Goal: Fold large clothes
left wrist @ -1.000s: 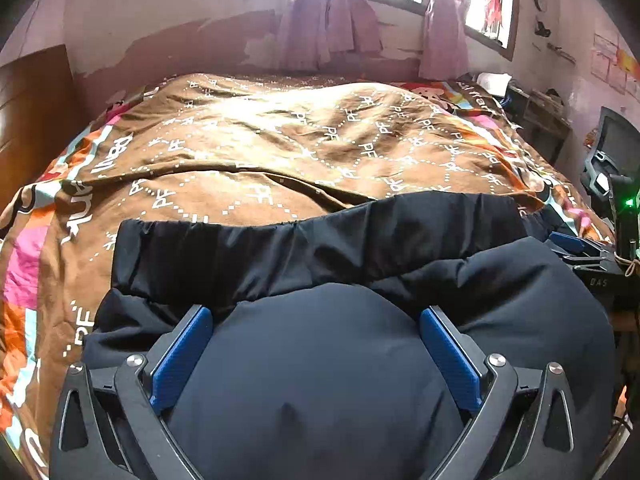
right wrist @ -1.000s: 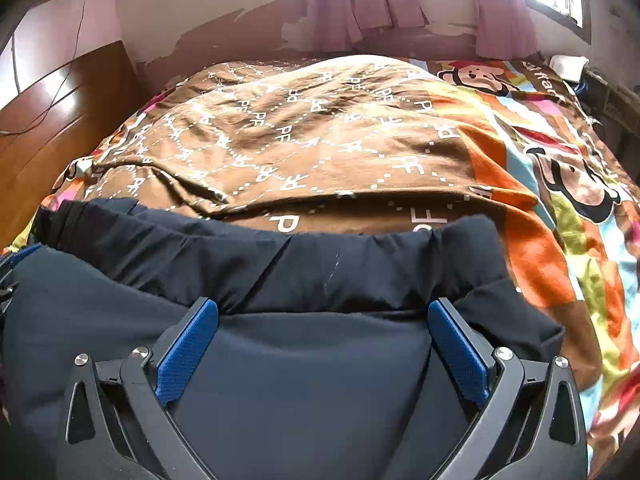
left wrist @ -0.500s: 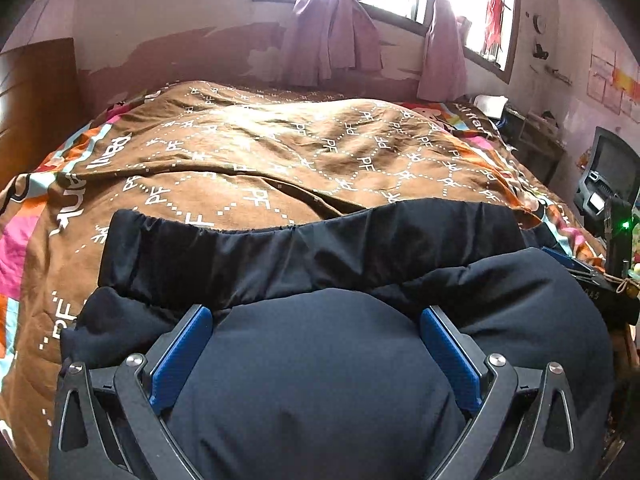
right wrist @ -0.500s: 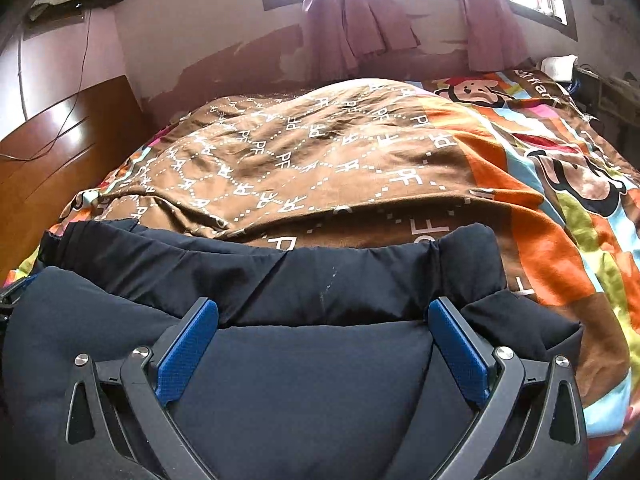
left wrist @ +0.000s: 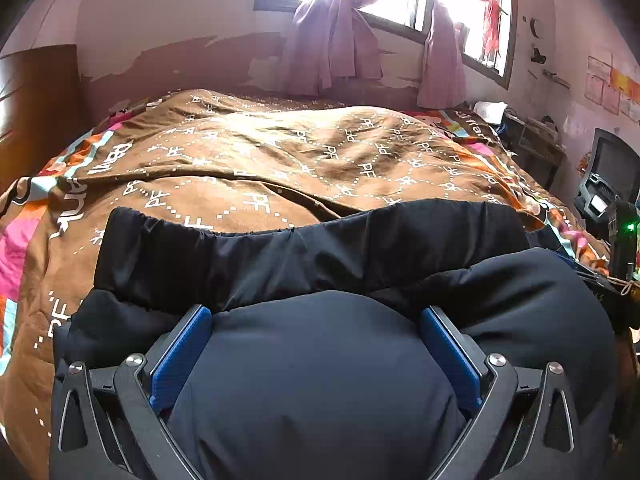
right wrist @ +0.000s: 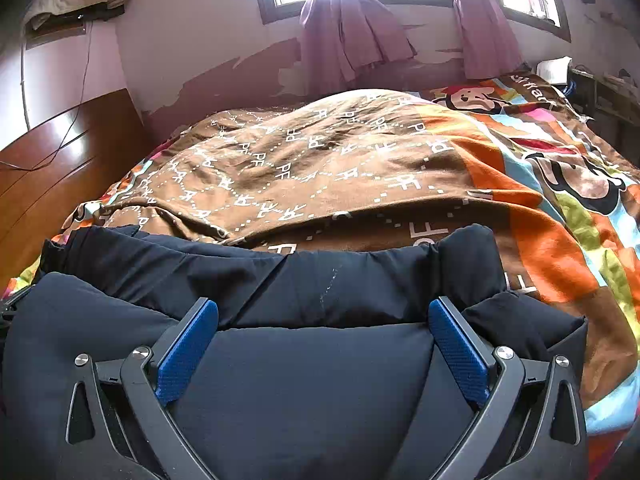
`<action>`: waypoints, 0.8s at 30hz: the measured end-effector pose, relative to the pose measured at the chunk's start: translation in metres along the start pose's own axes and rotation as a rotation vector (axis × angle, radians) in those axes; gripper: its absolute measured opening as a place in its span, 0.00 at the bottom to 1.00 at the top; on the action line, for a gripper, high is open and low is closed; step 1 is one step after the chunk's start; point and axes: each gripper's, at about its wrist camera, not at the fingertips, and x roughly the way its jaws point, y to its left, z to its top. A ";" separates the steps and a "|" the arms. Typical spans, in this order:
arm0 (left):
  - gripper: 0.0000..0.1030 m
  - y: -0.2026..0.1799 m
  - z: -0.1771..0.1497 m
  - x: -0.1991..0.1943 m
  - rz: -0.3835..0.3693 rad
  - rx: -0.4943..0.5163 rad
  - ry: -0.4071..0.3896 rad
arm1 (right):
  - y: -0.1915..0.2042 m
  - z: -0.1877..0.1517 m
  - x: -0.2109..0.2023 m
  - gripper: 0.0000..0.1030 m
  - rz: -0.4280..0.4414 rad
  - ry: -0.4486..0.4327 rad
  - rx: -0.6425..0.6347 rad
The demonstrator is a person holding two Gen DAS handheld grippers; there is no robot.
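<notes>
A dark navy padded jacket (left wrist: 320, 380) lies bunched at the near edge of the bed, its black elastic hem band (left wrist: 304, 248) across the far side. My left gripper (left wrist: 316, 324) is open wide, its blue pads (left wrist: 180, 356) on either side of a puffy fold. The same jacket fills the right wrist view (right wrist: 312, 392), hem band (right wrist: 280, 276) beyond. My right gripper (right wrist: 322, 316) is open wide, blue pads (right wrist: 460, 348) straddling the padded fabric. Whether the pads press the fabric cannot be told.
The bed carries a brown patterned quilt (left wrist: 280, 160) with a colourful cartoon border (right wrist: 560, 200). A wooden headboard (right wrist: 44, 176) stands at the left. Pink curtains (left wrist: 332, 48) hang at the windows behind. A desk with a chair and a monitor (left wrist: 612, 184) is at the right.
Both views have tilted upward, showing more wall and window. The jacket sits slightly lower in both views. Both grippers stay open wide over it.
</notes>
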 end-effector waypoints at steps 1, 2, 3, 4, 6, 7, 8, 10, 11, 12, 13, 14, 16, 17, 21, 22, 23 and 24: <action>1.00 0.000 -0.001 -0.001 0.001 0.002 -0.004 | 0.001 0.000 -0.002 0.99 -0.001 -0.005 -0.001; 1.00 -0.001 -0.002 -0.002 0.006 0.008 -0.011 | 0.002 -0.001 -0.005 0.99 -0.007 -0.014 -0.005; 1.00 -0.002 -0.002 -0.004 0.008 0.012 -0.018 | 0.003 -0.001 -0.008 0.99 -0.012 -0.019 -0.008; 1.00 -0.002 -0.003 -0.007 0.007 0.013 -0.027 | 0.004 -0.002 -0.012 0.99 -0.019 -0.031 -0.011; 1.00 -0.001 -0.004 -0.015 0.005 0.008 -0.036 | 0.005 -0.002 -0.025 0.99 -0.029 -0.056 -0.012; 0.99 0.000 -0.003 -0.021 0.001 0.001 -0.031 | 0.005 -0.003 -0.031 0.99 -0.038 -0.065 -0.013; 0.97 0.001 -0.003 -0.030 -0.025 -0.012 -0.026 | 0.005 -0.004 -0.041 0.99 -0.057 -0.078 -0.014; 0.97 0.004 -0.003 -0.049 -0.071 -0.036 -0.027 | 0.001 -0.005 -0.067 0.99 -0.070 -0.121 -0.006; 0.97 0.006 -0.003 -0.059 -0.070 -0.048 -0.028 | -0.006 -0.008 -0.084 0.99 -0.064 -0.152 0.014; 0.98 0.009 -0.003 -0.069 -0.065 -0.059 -0.030 | -0.014 -0.010 -0.095 0.99 -0.061 -0.163 0.033; 0.99 0.013 -0.005 -0.078 -0.061 -0.068 -0.032 | -0.019 -0.012 -0.101 0.99 -0.063 -0.162 0.047; 0.99 0.016 -0.006 -0.084 -0.056 -0.072 -0.031 | -0.029 -0.015 -0.111 0.99 -0.074 -0.151 0.070; 0.99 0.027 -0.010 -0.096 -0.018 -0.084 -0.017 | -0.042 -0.021 -0.119 0.99 -0.082 -0.125 0.088; 0.99 0.033 -0.013 -0.100 0.004 -0.091 -0.006 | -0.050 -0.024 -0.123 0.99 -0.090 -0.098 0.092; 0.99 0.060 -0.030 -0.109 0.081 -0.142 0.053 | -0.072 -0.039 -0.119 0.99 -0.109 -0.002 0.097; 0.99 0.068 -0.036 -0.111 0.086 -0.165 0.069 | -0.077 -0.044 -0.116 0.99 -0.105 0.021 0.104; 0.99 0.075 -0.042 -0.113 0.084 -0.180 0.083 | -0.080 -0.048 -0.111 0.99 -0.091 0.046 0.113; 0.99 0.080 -0.048 -0.114 0.082 -0.186 0.094 | -0.082 -0.051 -0.107 0.99 -0.076 0.067 0.122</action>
